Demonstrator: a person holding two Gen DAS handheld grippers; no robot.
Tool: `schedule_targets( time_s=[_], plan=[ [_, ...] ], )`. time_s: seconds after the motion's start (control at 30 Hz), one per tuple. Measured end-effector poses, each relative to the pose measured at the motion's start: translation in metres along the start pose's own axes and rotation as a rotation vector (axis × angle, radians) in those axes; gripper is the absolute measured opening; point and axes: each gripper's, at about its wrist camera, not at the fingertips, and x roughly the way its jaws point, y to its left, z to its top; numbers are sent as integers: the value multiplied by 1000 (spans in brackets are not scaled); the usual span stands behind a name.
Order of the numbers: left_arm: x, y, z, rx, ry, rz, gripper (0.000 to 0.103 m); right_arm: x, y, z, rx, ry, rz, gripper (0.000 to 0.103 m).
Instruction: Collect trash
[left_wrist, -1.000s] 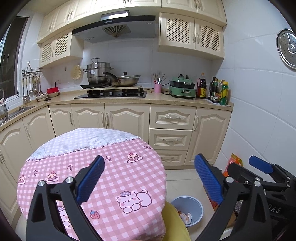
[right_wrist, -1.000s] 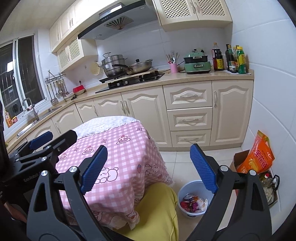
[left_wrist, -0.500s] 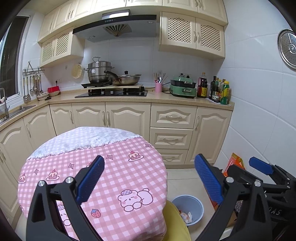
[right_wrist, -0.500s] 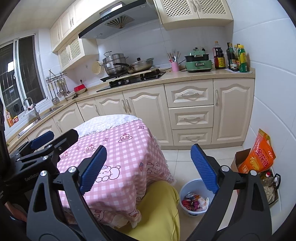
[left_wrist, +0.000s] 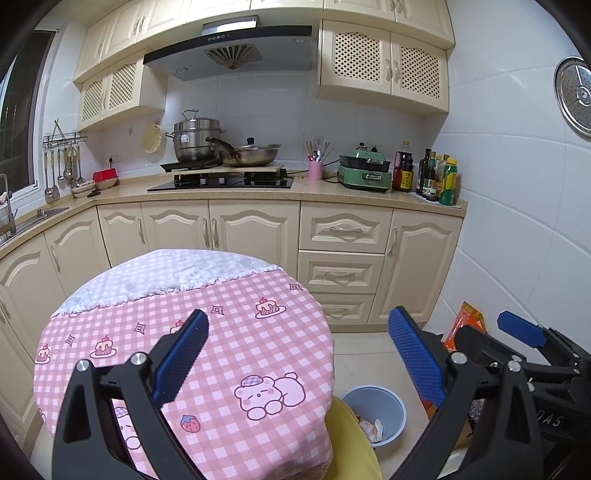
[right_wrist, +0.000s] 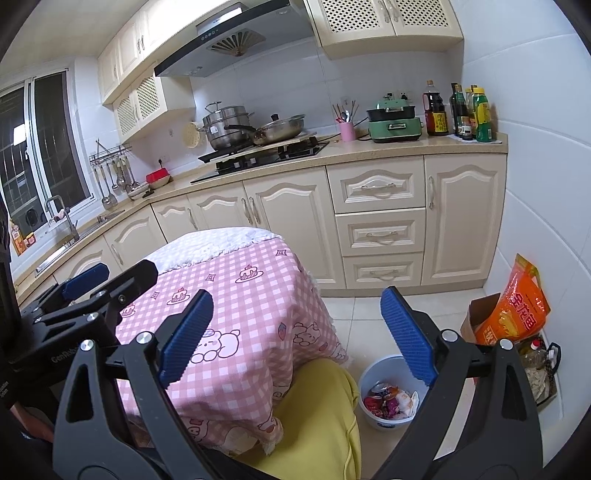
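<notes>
A light blue waste bin (right_wrist: 384, 397) stands on the floor by the round table, with wrappers and a crushed can inside; it also shows in the left wrist view (left_wrist: 376, 411). My left gripper (left_wrist: 299, 358) is open and empty, held above the pink checked tablecloth (left_wrist: 236, 332). My right gripper (right_wrist: 295, 336) is open and empty, held above the table's right edge and the bin. Each gripper shows at the edge of the other's view. The tablecloth (right_wrist: 236, 295) bears no loose trash that I can see.
A yellow cushion (right_wrist: 317, 417) sits at the table's near side. An orange bag (right_wrist: 513, 306) in a cardboard box stands against the right wall. Cream cabinets (left_wrist: 340, 251) and a counter with stove, pots and bottles line the back. White floor tiles lie between table and cabinets.
Both grippers stay open and empty. The views have shifted only slightly; nothing was taken or let go.
</notes>
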Motion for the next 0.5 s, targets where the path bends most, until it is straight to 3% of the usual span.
schedule_targets(
  time_s=[0.5],
  plan=[
    [2,0,2,5,4,10,96,7,-4,0,6,24,-7,91]
  ],
)
